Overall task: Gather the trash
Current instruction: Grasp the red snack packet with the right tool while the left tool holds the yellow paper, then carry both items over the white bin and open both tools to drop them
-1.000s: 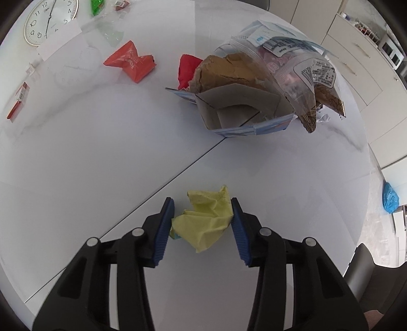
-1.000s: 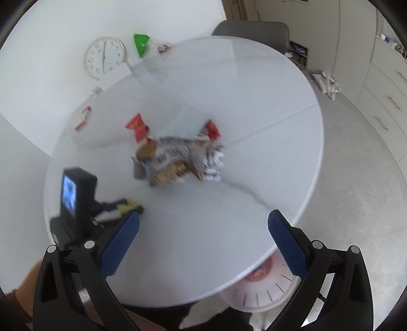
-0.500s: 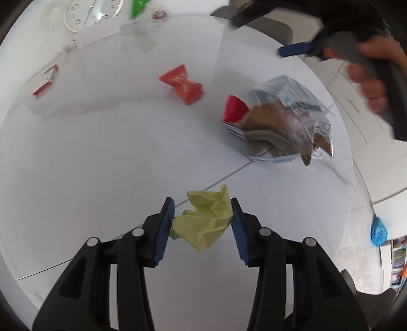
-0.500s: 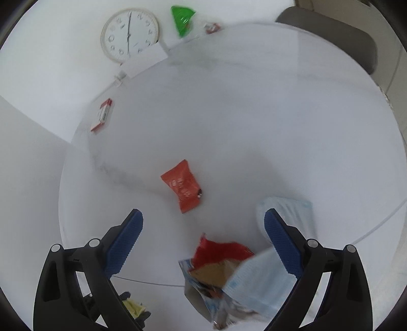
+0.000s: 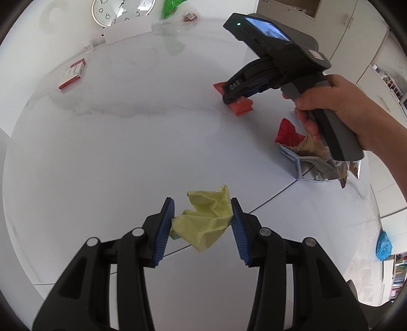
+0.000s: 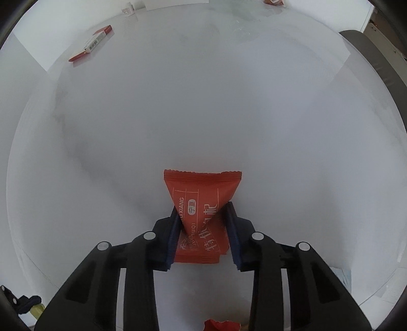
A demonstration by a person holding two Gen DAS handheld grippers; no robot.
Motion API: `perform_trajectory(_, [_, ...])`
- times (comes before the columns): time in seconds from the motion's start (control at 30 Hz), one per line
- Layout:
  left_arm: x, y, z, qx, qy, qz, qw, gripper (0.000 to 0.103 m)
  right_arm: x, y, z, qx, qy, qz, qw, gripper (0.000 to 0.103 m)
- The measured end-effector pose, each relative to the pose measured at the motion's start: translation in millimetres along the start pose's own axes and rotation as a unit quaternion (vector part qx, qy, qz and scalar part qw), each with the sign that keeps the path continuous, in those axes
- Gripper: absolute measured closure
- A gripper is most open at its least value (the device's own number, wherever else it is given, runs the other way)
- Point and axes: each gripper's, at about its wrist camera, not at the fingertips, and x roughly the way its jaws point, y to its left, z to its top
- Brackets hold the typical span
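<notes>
My left gripper (image 5: 202,206) hangs above the white round table (image 5: 101,152), shut on a crumpled yellow wrapper (image 5: 203,224) pinched between its blue pads. My right gripper (image 6: 202,210) points steeply down at the tabletop, and its jaws are closing on an orange-red snack wrapper (image 6: 201,188) with white print. Both pads touch the wrapper's sides. In the left wrist view a hand (image 5: 338,101) holds the right gripper over that same wrapper (image 5: 241,108), far right of the table's middle.
A heap of torn bags and cardboard (image 5: 313,157) with a red scrap (image 5: 287,132) lies at the right. A small red and white box (image 5: 72,76) sits far left. A clock (image 5: 122,10), a white card (image 5: 127,31) and a green wrapper (image 5: 170,6) stand at the back edge.
My right gripper swept across the table, dropped onto the orange-red wrapper, and its wide jaws closed on it. My left gripper drew back and up with the yellow wrapper still held.
</notes>
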Motion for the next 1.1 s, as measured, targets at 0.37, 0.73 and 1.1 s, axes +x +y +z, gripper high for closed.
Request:
perform_trajectory(0.37, [-37.3, -45.4, -4.9, 0.044, -0.023, -0.036, 0.9981, 0.059, -179.0, -40.9, -133.4, 0.050, -0.135, 0.049, 0.988, 0.072])
perform_trajectory(0.73, [-63.0, -153.8, -33.4, 0.157, -0.002, -0.120, 0.9802, 0.059, -167.2, -108.2, -412.3, 0.253, -0.037, 0.027, 0.966, 0.070])
perform_trajectory(1.1, [-67.3, -296.8, -89.2, 0.306, 0.018, -0.145, 0.9410, 0.059, -28.6, -169.6, -515.9, 0.310, 0.083, 0.035, 0.947, 0.024])
